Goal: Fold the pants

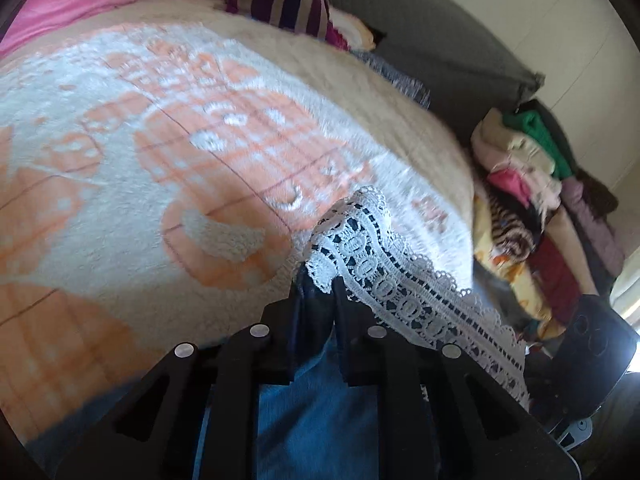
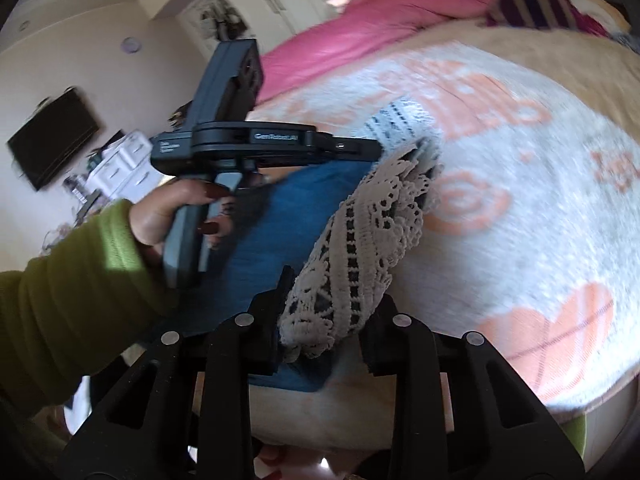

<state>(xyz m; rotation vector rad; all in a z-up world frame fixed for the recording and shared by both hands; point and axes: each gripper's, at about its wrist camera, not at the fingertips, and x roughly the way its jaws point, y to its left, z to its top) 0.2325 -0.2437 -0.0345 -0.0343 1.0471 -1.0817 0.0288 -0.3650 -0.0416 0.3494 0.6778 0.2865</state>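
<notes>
**While both grippers are carrying the lace hem, the pants are hanging above the bed**

Because you are pinching the pants (image 1: 320,396) at their lace-trimmed hem (image 1: 384,276), the blue denim is staying taut between your two hands instead of bunching. Your left gripper (image 1: 316,292) is pressing its fingers together on the hem's dark edge, with the lace spilling over the right-hand finger. Your right gripper (image 2: 320,320) is gripping the other end of the same lace band, though its jaws are standing fairly wide around the bunched trim, so you are probably holding a thick gather there, not a single layer. You are keeping the hem lifted over the orange-and-white blanket (image 1: 168,152) on the bed, likely so the legs can be laid flat on it. The blur is suggesting you are mid-swing. A pile of clothes (image 1: 528,184) is sitting well off to one side.
</notes>
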